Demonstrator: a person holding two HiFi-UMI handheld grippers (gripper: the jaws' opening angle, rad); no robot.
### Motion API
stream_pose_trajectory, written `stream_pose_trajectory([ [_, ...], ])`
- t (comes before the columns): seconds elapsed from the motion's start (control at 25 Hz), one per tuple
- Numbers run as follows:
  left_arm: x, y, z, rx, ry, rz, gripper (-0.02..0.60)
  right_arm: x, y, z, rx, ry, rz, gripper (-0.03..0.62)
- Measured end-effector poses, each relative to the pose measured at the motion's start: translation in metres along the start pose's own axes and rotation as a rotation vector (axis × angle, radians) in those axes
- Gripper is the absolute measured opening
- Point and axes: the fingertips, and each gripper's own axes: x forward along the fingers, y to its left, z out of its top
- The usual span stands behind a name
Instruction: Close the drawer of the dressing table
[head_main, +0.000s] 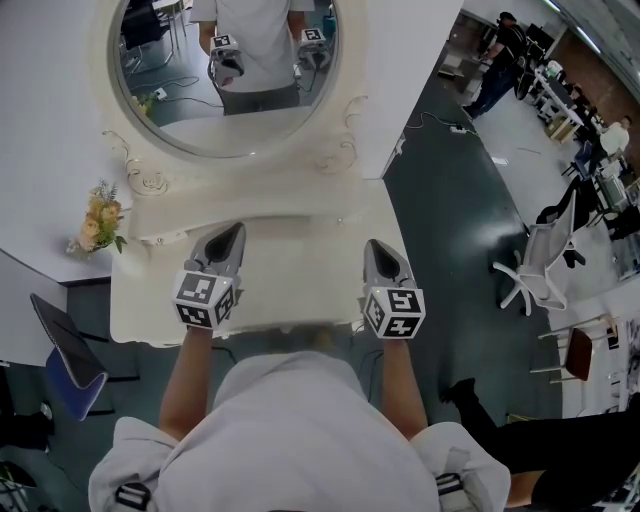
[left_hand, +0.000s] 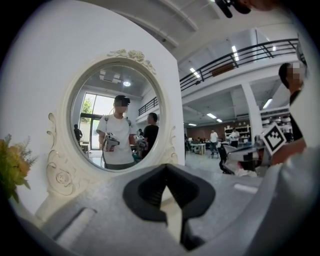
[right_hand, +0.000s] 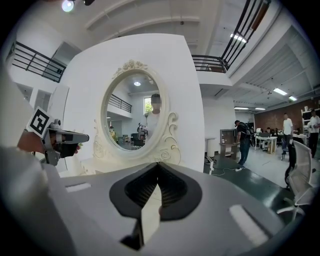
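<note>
Cream table (head_main: 290, 270) lies at 12 o'clock; I hold left gripper (head_main: 237, 230) and right gripper (head_main: 371, 245) closed, empty, above it.

Mirror (head_main: 225, 70) behind dressing table (head_main: 290, 262), flowers (head_main: 100, 220) at its left, office chair (head_main: 535, 265) on floor (head_main: 450, 200) right

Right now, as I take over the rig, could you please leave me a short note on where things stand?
Left gripper: shut, empty, held over the left side of the dressing table top.
Right gripper: shut, empty, held over the right side of the top.
Both point toward the oval mirror. Flowers are at the table's left.
Drawer: the table's front edge lies under the person's torso in the head view, so I cannot tell whether it is open or closed.
Done: nothing confirmed.
Left: check the drawer front and, if it is open, push it in.
</note>
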Motion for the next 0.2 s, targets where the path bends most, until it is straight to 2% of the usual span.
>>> stream_pose_trajectory([
  [0.2,-0.0005,-0.0016,-0.0018,0.001,-0.001,-0.003,-0.002,-0.0004,0.0019,-0.0026,0.002,-0.003,0.001,0.003],
])
